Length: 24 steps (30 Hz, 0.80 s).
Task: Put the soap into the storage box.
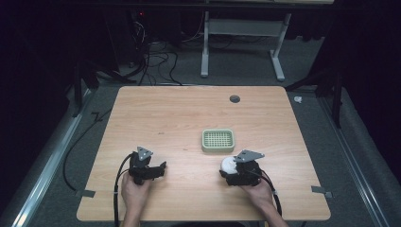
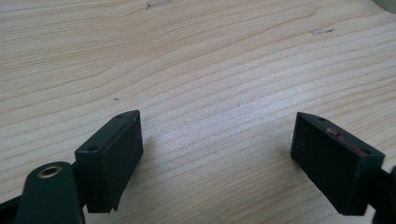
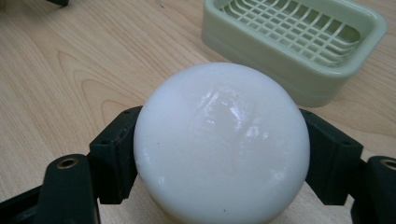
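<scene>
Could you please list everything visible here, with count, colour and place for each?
soap: one, white, round, clamped between the right jaws
soap dish: one, pale green, slotted, mid-table just beyond the soap
table: one, light wood, with a dark grommet near its far edge
desk frame: one, grey, on the floor beyond the table
cables: several, black, far-left floor
left gripper: black, jaws open above bare wood
right gripper: black, shut on the soap

The left gripper (image 2: pixel 217 140) looks along its two black jaws, which rise from the bottom edge and stand wide apart with nothing between them. Beneath them lies the pale wooden tabletop (image 2: pixel 201 60), its grain running across the view. A brass-ringed hole (image 2: pixel 50 171) shows at lower left.
</scene>
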Tool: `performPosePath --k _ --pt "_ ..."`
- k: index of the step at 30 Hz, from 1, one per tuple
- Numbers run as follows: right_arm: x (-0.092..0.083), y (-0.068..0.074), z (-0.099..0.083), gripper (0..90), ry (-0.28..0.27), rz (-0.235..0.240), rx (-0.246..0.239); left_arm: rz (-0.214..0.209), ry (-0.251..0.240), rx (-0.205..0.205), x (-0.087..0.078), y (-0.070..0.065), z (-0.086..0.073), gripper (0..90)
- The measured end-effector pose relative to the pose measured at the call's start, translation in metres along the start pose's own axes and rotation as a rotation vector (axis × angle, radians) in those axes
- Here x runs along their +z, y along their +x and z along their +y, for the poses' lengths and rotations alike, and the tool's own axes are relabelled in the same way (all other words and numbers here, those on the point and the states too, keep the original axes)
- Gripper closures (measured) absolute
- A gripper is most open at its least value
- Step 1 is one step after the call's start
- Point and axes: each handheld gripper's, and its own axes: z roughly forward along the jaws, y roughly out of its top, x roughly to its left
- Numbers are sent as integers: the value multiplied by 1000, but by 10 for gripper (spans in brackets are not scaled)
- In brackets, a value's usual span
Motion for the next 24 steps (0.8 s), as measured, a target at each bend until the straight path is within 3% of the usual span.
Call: performPosePath --k 15,24 --pt "-13 -26 11 248 -30 -7 65 0 0 0 0 0 0 173" --pt "-16 -37 17 248 -36 -18 79 1 2 1 0 0 0 173"
